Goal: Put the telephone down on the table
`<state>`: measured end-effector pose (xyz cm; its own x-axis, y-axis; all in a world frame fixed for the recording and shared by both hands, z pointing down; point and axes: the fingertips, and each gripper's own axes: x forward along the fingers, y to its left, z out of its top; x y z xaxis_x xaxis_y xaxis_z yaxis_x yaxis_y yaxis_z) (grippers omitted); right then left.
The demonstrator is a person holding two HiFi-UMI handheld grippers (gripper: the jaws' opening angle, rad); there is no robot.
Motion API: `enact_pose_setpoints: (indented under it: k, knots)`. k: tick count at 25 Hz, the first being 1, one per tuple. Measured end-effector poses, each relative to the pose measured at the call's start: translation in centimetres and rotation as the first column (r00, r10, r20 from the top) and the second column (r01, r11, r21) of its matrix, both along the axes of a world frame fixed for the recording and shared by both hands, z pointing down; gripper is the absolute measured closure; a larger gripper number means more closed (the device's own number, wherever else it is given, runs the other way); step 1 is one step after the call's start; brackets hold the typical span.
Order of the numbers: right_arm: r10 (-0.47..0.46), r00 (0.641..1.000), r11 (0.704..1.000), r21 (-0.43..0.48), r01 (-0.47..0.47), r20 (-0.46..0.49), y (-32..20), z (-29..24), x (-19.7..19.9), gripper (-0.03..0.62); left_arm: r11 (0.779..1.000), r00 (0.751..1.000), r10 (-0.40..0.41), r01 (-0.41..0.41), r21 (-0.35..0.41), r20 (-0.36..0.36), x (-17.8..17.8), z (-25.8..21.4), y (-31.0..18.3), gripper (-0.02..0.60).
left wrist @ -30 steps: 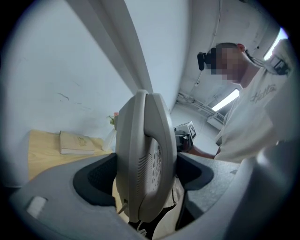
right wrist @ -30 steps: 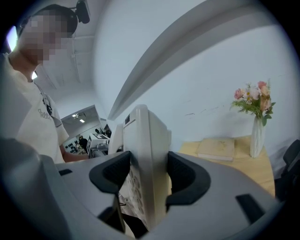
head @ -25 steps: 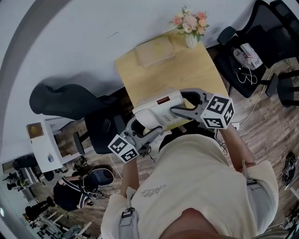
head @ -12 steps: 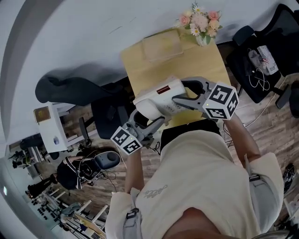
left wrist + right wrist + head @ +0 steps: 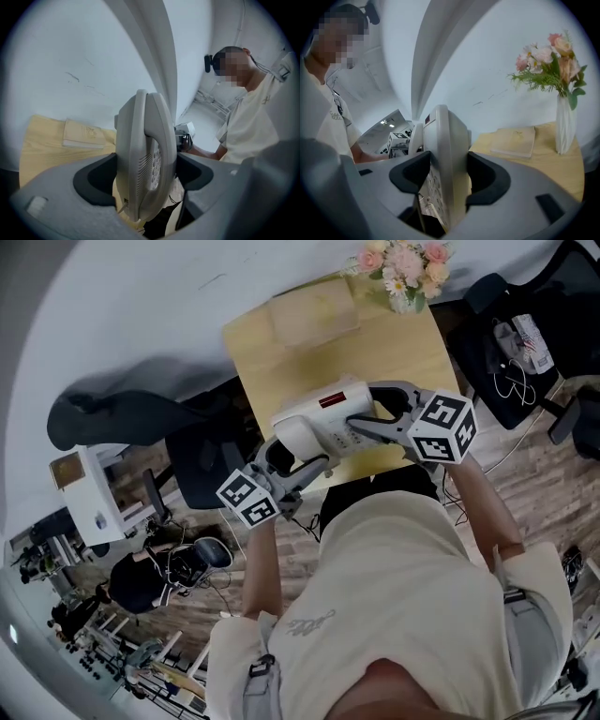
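Observation:
A white desk telephone [image 5: 323, 423] with its handset on the cradle hangs above the near edge of the small wooden table [image 5: 412, 357]. My left gripper [image 5: 286, 460] is shut on its left end; the left gripper view has the telephone [image 5: 145, 159] edge-on between both jaws. My right gripper [image 5: 375, 418] is shut on its right end, where the telephone [image 5: 445, 164] again stands clamped between the jaws. The phone is off the tabletop, held level between the two grippers.
A cream book [image 5: 314, 310] lies at the table's far left. A white vase of pink flowers [image 5: 403, 268] stands at the far right corner. A black office chair [image 5: 187, 460] is left of the table, another chair [image 5: 516, 329] with cables to the right.
The telephone and both grippers have shifted slightly forward over the table's near edge. Both grips are unchanged.

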<state>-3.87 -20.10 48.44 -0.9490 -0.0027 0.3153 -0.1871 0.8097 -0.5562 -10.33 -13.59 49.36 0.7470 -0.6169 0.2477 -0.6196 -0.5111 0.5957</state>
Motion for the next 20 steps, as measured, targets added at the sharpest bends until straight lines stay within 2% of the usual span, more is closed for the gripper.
enact_pose_setpoints:
  k: [6, 13, 20]
  knots:
    - [0.016, 0.999, 0.997, -0.069, -0.019, -0.049, -1.3, 4.2, -1.1, 0.356, 0.997, 0.999, 0.041, -0.043, -0.063, -0.025, -1.3, 3.9, -1.6, 0.202]
    - [0.010, 0.996, 0.991, -0.130, -0.022, -0.092, -3.0, 9.7, -3.0, 0.356, 0.990, 0.995, 0.016, -0.030, -0.134, -0.101, -3.1, 9.3, -3.0, 0.202]
    - [0.007, 0.994, 0.972, -0.232, -0.033, -0.110, -4.0, 15.3, -4.6, 0.356, 0.978, 0.995, 0.037, -0.056, -0.202, -0.097, -5.0, 14.3, -4.4, 0.202]
